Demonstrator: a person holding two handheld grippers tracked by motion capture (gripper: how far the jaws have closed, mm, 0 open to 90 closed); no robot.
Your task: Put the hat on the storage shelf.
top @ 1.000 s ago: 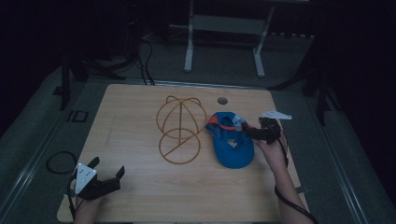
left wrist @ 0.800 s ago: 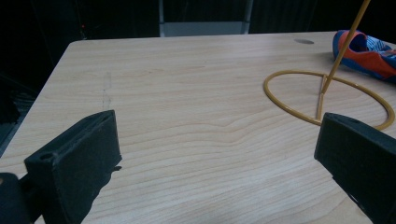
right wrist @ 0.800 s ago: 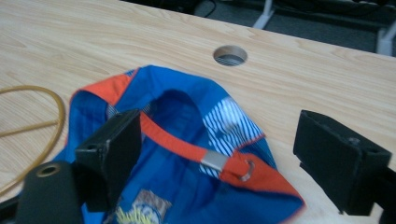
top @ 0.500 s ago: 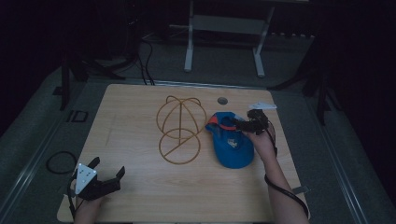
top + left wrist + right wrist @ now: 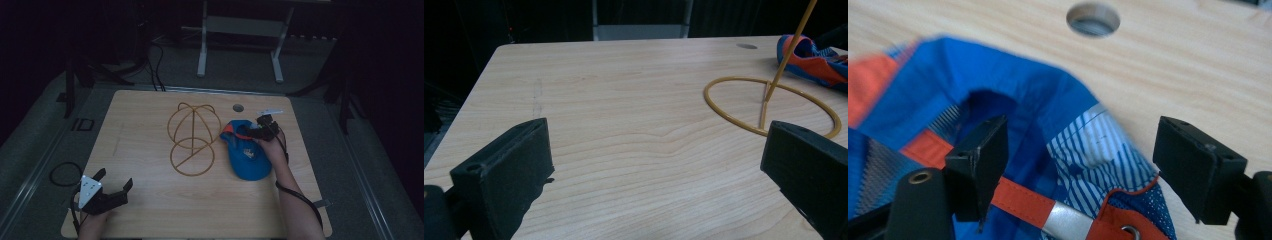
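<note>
A blue cap (image 5: pixel 248 159) with orange trim lies on the wooden table (image 5: pixel 150 115), right of a golden wire hat stand (image 5: pixel 192 140). My right gripper (image 5: pixel 251 132) hangs low over the cap's far end, pointing left. In the right gripper view the cap (image 5: pixel 1048 105) sits under my right gripper (image 5: pixel 1080 140). Its jaws have just been closing a little, with blue fabric and an orange strap between them, but the pads stand apart from the cloth. My left gripper (image 5: pixel 116 178) rests open near the front left corner. My left gripper (image 5: pixel 654 150) has bare wood between its jaws.
A round cable hole (image 5: pixel 238 107) is cut in the table just behind the cap, also seen as hole (image 5: pixel 1093 19). From the left gripper view the stand's rod (image 5: pixel 774 82) and the cap (image 5: pixel 811 57) lie far right. A white frame (image 5: pixel 240 30) stands beyond the table.
My right hand has moved left and down, from the cap's right side onto its far end. The left gripper has stayed put.
</note>
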